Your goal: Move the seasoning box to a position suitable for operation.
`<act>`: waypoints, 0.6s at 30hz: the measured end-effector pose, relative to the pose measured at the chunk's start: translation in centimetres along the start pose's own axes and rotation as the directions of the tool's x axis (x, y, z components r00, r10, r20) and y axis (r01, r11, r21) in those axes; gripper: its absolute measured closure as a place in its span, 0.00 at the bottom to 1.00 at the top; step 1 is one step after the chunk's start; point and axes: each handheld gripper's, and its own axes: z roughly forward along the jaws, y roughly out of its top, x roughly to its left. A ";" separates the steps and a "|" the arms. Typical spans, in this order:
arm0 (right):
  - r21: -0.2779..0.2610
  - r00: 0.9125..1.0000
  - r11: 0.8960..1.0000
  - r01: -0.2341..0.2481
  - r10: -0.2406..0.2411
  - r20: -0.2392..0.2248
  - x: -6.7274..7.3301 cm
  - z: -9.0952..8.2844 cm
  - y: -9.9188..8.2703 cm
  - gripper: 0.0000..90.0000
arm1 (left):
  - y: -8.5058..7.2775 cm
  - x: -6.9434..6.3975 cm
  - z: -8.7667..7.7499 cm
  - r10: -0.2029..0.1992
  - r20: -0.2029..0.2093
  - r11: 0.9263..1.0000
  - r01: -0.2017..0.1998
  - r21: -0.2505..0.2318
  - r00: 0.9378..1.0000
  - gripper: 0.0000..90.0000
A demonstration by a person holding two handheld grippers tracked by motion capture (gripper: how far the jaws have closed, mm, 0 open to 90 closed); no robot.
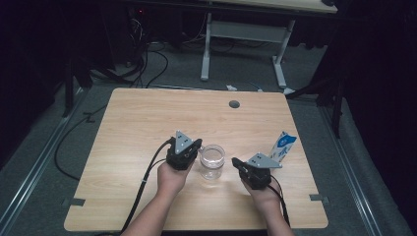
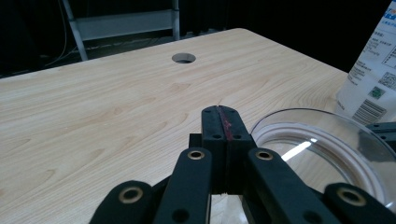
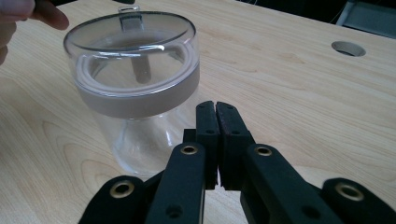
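Two handheld grippers, black bodies. Left gripper (image 1: pixel 196 145) and right gripper (image 1: pixel 237 162) each topped by a grey three-cornered plate (image 1: pixel 183 142) dotted with small dark holes. Black cable (image 1: pixel 142 184) trailing from left unit toward 7 o'clock; second cable running from right unit toward 5 o'clock. Black linkage arms with brass-coloured rivets (image 2: pixel 196 154) and dark screw holes. Faint red line along the jaw seam of the left unit. Forearms (image 1: pixel 156 216) bare, no sleeves visible.
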 end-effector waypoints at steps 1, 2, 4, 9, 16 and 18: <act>-0.003 1.000 1.000 0.001 -0.001 -0.001 0.0 0.0 0.0 1.00 | 0.0 0.0 0.0 0.006 -0.002 1.000 -0.006 0.000 1.000 1.00; -0.004 1.000 1.000 -0.001 0.001 -0.001 0.0 -0.1 0.0 1.00 | -0.1 0.0 0.0 0.008 -0.003 1.000 -0.008 -0.002 1.000 1.00; -0.010 1.000 1.000 0.001 -0.001 -0.001 0.1 -0.1 0.0 1.00 | -0.1 0.0 0.0 0.006 -0.003 1.000 -0.006 -0.005 1.000 1.00; -0.014 1.000 1.000 0.000 0.000 -0.002 0.2 -0.1 0.1 1.00 | -0.3 -0.1 0.0 0.012 -0.005 1.000 -0.012 -0.015 1.000 1.00; -0.016 1.000 1.000 -0.005 0.005 -0.004 0.3 -0.1 0.1 1.00 | -0.3 -0.1 -0.1 0.015 -0.006 1.000 -0.015 -0.020 1.000 1.00; -0.016 1.000 1.000 -0.004 0.004 -0.004 0.3 -0.1 0.1 1.00 | -0.3 0.0 -0.1 0.014 -0.005 1.000 -0.014 -0.020 1.000 1.00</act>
